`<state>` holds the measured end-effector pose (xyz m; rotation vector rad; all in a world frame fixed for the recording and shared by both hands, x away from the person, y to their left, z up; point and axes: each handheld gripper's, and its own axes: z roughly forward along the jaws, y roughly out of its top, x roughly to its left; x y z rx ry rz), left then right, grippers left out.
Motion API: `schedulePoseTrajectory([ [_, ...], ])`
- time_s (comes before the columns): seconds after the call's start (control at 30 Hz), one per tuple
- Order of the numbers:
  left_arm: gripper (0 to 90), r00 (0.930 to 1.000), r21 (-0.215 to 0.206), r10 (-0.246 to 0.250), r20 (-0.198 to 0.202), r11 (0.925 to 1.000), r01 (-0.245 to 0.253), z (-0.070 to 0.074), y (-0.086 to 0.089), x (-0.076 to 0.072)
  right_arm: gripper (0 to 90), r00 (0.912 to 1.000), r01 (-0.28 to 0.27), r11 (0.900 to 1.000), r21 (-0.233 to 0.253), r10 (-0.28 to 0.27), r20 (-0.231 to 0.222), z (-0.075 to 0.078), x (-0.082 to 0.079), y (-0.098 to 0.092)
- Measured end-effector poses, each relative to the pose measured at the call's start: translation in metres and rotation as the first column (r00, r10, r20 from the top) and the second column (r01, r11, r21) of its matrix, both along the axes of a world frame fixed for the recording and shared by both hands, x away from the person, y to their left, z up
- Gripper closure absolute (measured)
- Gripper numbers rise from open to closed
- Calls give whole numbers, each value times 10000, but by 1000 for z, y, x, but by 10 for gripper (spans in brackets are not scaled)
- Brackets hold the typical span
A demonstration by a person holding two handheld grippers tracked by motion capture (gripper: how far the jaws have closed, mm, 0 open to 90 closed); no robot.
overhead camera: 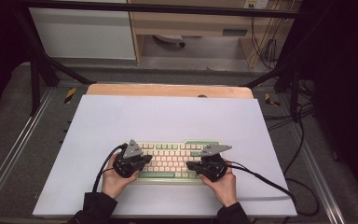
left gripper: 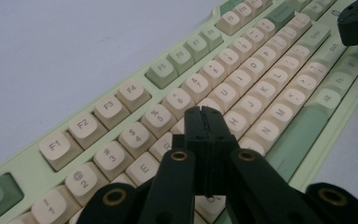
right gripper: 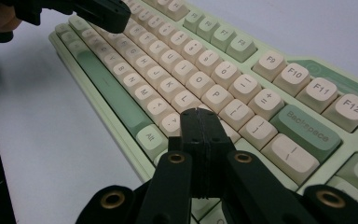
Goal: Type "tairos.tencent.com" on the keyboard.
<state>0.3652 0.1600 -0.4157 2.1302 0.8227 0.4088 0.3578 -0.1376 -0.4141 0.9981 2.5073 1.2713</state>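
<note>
Two grippers are hovering over a pale green keyboard (overhead camera: 175, 161), each with its jaws pressed flat together and gripping nothing, so each is working as a single blunt poker. The left gripper (left gripper: 204, 112) is sitting above the left-centre letter keys, near the number row; the right gripper (right gripper: 200, 114) is sitting above the keys just inboard of the Backspace key (right gripper: 306, 126). The keyboard is lying with its long axis running left to right across the person's front, near the table's front edge, so keys lie directly below and ahead of both tips; each hand is nearer its own half. Judging from this, the next move is a short downward press. The keyboard is resting on a white sheet (overhead camera: 168, 116) covering the table, with a wooden strip (overhead camera: 168, 90) showing at the far edge. Beyond it a dark frame, cables and a grey floor are showing.
</note>
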Motion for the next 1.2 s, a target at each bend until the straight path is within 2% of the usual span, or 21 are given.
schedulePoseTrajectory([
  [0.33, 898, 9994, -37, 352, -17, 9994, -352, 1, 16, 0, 900, 10000, 13, 10000, -4, -13, -67, -2, 0, 1],
  [0.8, 898, 9975, 111, 701, -44, 9975, -701, -5, 19, 10, 900, 9999, -34, 10000, -47, 33, -118, -3, 1, 2],
  [1.2, 898, 9972, 205, 736, -116, 9971, -733, -11, 18, 13, 900, 9999, -46, 10000, -34, 45, -102, -4, 1, 2],
])
